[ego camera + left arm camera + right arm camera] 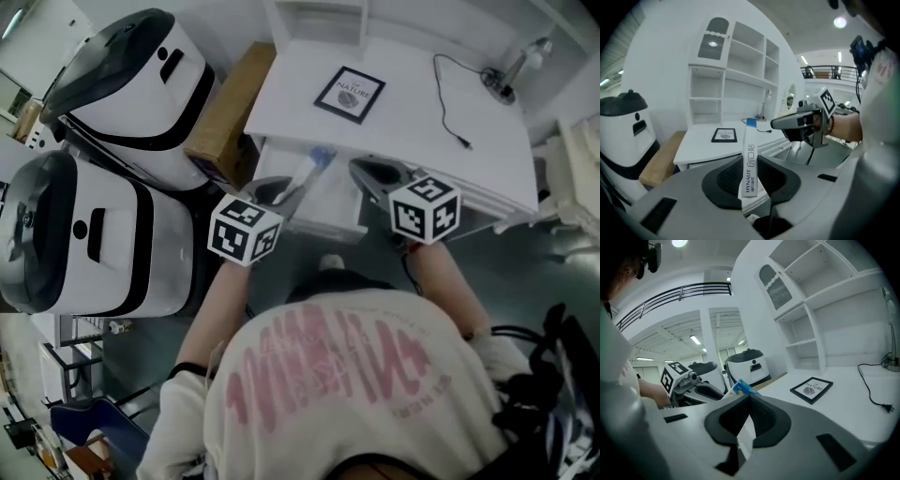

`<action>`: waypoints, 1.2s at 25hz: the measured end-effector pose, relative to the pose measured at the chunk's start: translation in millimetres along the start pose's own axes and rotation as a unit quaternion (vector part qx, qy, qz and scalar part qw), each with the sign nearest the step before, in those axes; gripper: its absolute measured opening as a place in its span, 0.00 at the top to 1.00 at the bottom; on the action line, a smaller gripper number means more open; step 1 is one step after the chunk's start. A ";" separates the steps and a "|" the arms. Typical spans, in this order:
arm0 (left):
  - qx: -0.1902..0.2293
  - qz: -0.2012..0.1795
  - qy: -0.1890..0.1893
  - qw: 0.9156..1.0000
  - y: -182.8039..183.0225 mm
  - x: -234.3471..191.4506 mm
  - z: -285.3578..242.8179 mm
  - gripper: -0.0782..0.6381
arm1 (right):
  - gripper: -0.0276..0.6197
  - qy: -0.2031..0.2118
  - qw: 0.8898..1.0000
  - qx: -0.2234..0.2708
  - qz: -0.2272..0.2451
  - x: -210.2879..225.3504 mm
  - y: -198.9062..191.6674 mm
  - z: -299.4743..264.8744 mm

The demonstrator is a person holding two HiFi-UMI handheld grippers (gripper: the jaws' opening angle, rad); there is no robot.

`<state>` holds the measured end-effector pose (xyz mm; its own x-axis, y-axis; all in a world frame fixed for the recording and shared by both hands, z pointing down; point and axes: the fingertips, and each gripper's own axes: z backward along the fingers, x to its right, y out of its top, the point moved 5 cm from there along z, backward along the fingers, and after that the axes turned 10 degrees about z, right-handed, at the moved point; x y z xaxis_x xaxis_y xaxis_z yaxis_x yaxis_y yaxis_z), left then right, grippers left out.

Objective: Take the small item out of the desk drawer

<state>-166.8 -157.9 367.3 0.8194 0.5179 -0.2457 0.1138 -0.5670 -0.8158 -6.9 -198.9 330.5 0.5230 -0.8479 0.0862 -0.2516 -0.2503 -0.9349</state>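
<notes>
A long white packet with a blue end [313, 163] is clamped in my left gripper [284, 194], above the front of the open white drawer [330, 214]. In the left gripper view the packet [749, 136] stands up between the pads, blue tip on top, with the left gripper [750, 164] shut on it. My right gripper [368, 171] hovers just to the right of the packet, apart from it, over the desk's front edge. Its jaw tips meet in the right gripper view [748, 398], with nothing between them. The packet's blue end [740, 388] shows behind them.
The white desk [412, 112] carries a framed picture [350, 94], a small lamp [511, 73] and a black cord [448, 94]. White shelves [740, 79] rise behind it. A cardboard box [228, 112] and two large white-and-black machines [131, 84] [75, 234] stand to the left.
</notes>
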 end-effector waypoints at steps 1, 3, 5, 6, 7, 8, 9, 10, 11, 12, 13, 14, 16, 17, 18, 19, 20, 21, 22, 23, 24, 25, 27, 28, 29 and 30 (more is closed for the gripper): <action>0.012 0.016 0.000 1.000 -1.9 6.2 10.3 0.73 | 0.93 -0.001 1.000 0.002 0.003 -9.7 1.7 4.7; 0.033 0.041 0.003 0.999 -6.2 18.3 29.6 0.73 | 0.93 -0.005 1.000 0.004 0.007 -28.0 3.7 14.1; 0.057 0.057 0.011 0.997 -9.5 29.3 47.2 0.73 | 0.93 -0.013 1.000 0.006 0.005 -44.1 3.5 23.0; 0.070 0.062 0.017 0.996 -10.8 34.0 55.4 0.73 | 0.93 -0.017 1.000 0.005 0.004 -51.1 2.8 26.5; 0.082 0.065 0.025 0.994 -12.3 38.2 63.4 0.73 | 0.93 -0.022 1.000 0.004 0.004 -57.4 1.8 29.4; 0.093 0.069 0.033 0.993 -14.1 42.0 71.2 0.73 | 0.93 -0.026 1.000 0.004 0.004 -63.2 0.7 32.1; 0.105 0.074 0.040 0.991 -15.9 45.5 78.4 0.73 | 0.93 -0.028 1.000 0.006 0.004 -68.2 0.1 34.9; 0.116 0.081 0.046 0.989 -17.5 48.7 84.7 0.73 | 0.93 -0.030 0.999 0.010 0.003 -72.3 0.0 37.6; 0.126 0.089 0.050 0.987 -18.9 51.5 90.0 0.73 | 0.93 -0.031 0.999 0.014 0.002 -75.5 0.3 40.3; 0.135 0.095 0.053 0.985 -20.4 54.0 94.4 0.73 | 0.93 -0.032 0.999 0.018 0.000 -77.8 0.8 42.7; 0.140 0.100 0.056 0.983 -22.2 56.0 97.9 0.73 | 0.93 -0.034 0.999 0.021 -0.001 -79.6 1.0 45.1; 0.144 0.102 0.059 0.983 -24.3 57.8 101.0 0.73 | 0.93 -0.037 0.999 0.023 -0.001 -81.1 0.9 47.2; 0.150 0.103 0.066 0.981 -27.9 60.0 106.4 0.73 | 0.93 -0.041 0.999 0.024 0.005 -83.7 1.1 50.3; 0.154 0.104 0.069 0.980 -28.8 60.6 108.8 0.73 | 0.93 -0.041 0.999 0.023 0.009 -84.7 2.1 51.1; 0.158 0.104 0.072 0.979 -29.1 61.3 111.2 0.73 | 0.93 -0.042 0.999 0.023 0.014 -85.5 3.6 51.9; 0.161 0.105 0.074 0.979 -29.2 62.4 113.4 0.73 | 0.93 -0.042 0.999 0.024 0.017 -86.4 4.8 53.0; 0.163 0.105 0.076 0.978 -29.4 64.0 115.4 0.73 | 0.93 -0.041 0.999 0.024 0.019 -87.2 5.7 54.5; 0.165 0.105 0.078 0.977 -29.5 65.9 116.9 0.73 | 0.93 -0.041 0.999 0.023 0.021 -87.9 6.4 56.1; 0.167 0.106 0.080 0.977 -29.6 67.8 118.2 0.73 | 0.93 -0.040 0.999 0.023 0.023 -88.4 7.0 57.6; 0.170 0.108 0.083 0.976 -29.9 69.7 119.4 0.73 | 0.93 -0.037 0.999 0.022 0.024 -89.0 7.3 59.0; 0.172 0.111 0.086 0.975 -30.3 71.6 120.6 0.73 | 0.93 -0.035 0.999 0.021 0.026 -89.3 7.1 60.4; 0.174 0.114 0.089 0.974 -30.9 73.5 121.7 0.73 | 0.93 -0.032 0.999 0.019 0.027 -89.5 6.5 61.7; 0.176 0.120 0.096 0.972 -32.4 77.7 123.9 0.73 | 0.93 -0.027 0.999 0.015 0.026 -89.6 4.7 64.7; 0.177 0.124 0.099 0.971 -33.5 79.9 124.8 0.73 | 0.93 -0.025 0.999 0.013 0.025 -89.4 3.7 66.4; 0.178 0.127 0.102 0.970 -34.8 82.2 125.7 0.73 | 0.93 -0.024 0.999 0.011 0.025 -89.1 2.5 68.1; 0.179 0.130 0.105 0.970 -36.5 84.3 126.5 0.73 | 0.93 -0.022 0.999 0.009 0.025 -88.8 1.1 69.6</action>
<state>-173.0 -12.5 310.1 0.8945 0.2251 -0.3863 -0.2836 -0.3823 -0.8794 3.1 -91.3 297.8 0.5459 -0.8375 0.0252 -0.2626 -0.1996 -0.9440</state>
